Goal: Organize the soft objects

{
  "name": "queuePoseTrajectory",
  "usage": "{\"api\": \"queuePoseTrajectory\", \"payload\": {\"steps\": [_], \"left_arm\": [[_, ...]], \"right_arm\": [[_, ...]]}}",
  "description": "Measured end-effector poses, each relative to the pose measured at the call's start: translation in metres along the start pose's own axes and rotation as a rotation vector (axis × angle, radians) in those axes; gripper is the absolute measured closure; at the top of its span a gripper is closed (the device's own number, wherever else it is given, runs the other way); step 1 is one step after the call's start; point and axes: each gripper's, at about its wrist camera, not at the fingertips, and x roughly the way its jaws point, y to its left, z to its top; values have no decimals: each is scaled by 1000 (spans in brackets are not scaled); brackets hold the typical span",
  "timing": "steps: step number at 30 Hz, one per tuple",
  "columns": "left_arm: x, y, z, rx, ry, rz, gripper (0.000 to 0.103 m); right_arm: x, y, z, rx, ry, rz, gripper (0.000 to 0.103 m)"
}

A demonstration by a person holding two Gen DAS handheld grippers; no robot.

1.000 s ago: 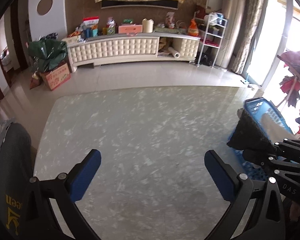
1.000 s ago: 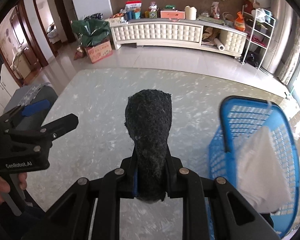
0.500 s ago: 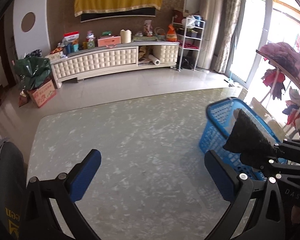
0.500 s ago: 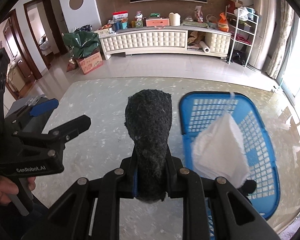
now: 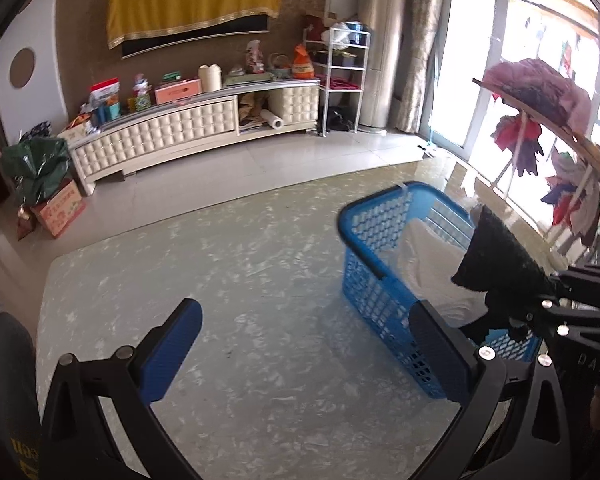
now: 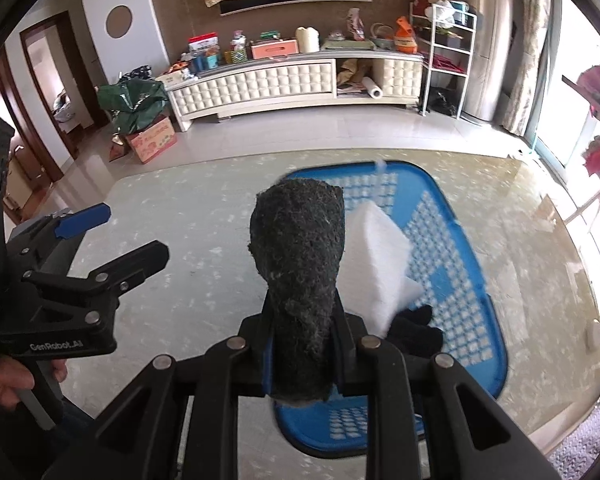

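My right gripper (image 6: 300, 344) is shut on a fuzzy black cloth (image 6: 300, 248), which sticks up between its jaws. It hangs over the near left side of a blue plastic basket (image 6: 452, 240). Inside the basket lie a folded white cloth (image 6: 380, 252) and a small black item (image 6: 416, 332). The left wrist view shows the same basket (image 5: 372, 264) at the right, the white cloth (image 5: 428, 264) in it and the black cloth (image 5: 496, 256) above it. My left gripper (image 5: 304, 344) is open over bare marble table (image 5: 240, 264), nothing between its blue pads (image 5: 172, 348).
The basket stands near the table's right edge (image 6: 548, 288). A hand (image 6: 4, 384) holds the left gripper's handle at the lower left. Beyond the table is tiled floor, a white TV cabinet (image 5: 172, 136), a cardboard box (image 5: 60, 208) and a clothes rack (image 5: 548, 128) by the window.
Both views have swung right, so the basket has slid left towards the centre. The black cloth, still gripped, has moved from left of the basket to over it. The left gripper stays open.
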Motion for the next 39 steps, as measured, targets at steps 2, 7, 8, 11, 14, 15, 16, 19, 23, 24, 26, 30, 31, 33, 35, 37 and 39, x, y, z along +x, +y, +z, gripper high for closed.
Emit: {"api": "queuePoseTrajectory", "payload": {"steps": [2, 7, 8, 11, 14, 15, 16, 19, 23, 24, 26, 30, 31, 33, 35, 37, 39], "left_arm": [[3, -8, 0, 20, 1, -5, 0], [10, -22, 3, 45, 18, -15, 0], [11, -24, 3, 48, 19, -19, 0], [15, -33, 6, 67, 23, -31, 0], [20, -39, 5, 88, 31, -38, 0], [22, -43, 5, 93, 37, -38, 0], [24, -44, 4, 99, 44, -37, 0], [26, -44, 2, 114, 55, -36, 0], [25, -42, 2, 108, 59, -39, 0], [25, -42, 2, 106, 60, -37, 0], [26, -41, 2, 103, 62, -33, 0], [25, -41, 2, 99, 62, -30, 0], [24, -40, 2, 100, 60, -30, 0], [22, -40, 1, 103, 59, -28, 0], [20, -41, -1, 110, 56, -29, 0], [19, -41, -2, 118, 55, -28, 0], [16, -41, -4, 128, 51, -25, 0]], "right_arm": [[0, -7, -5, 14, 11, -11, 82], [3, -22, -15, 58, 35, -39, 82], [4, -25, -16, 64, 41, -43, 81], [10, -29, -22, 70, 76, -46, 80], [17, -28, -28, 71, 109, -40, 80], [19, -28, -29, 74, 115, -38, 80], [22, -28, -30, 77, 124, -38, 80], [27, -27, -33, 84, 139, -39, 77], [24, -27, -34, 85, 137, -39, 74], [23, -27, -33, 85, 139, -41, 73], [22, -27, -33, 79, 140, -57, 61], [19, -35, -40, 74, 133, -79, 46], [18, -34, -40, 72, 132, -82, 42], [16, -35, -41, 65, 133, -92, 34], [14, -33, -41, 55, 129, -103, 17], [12, -32, -40, 46, 124, -120, 10], [7, -29, -39, 39, 114, -124, 9]]}}
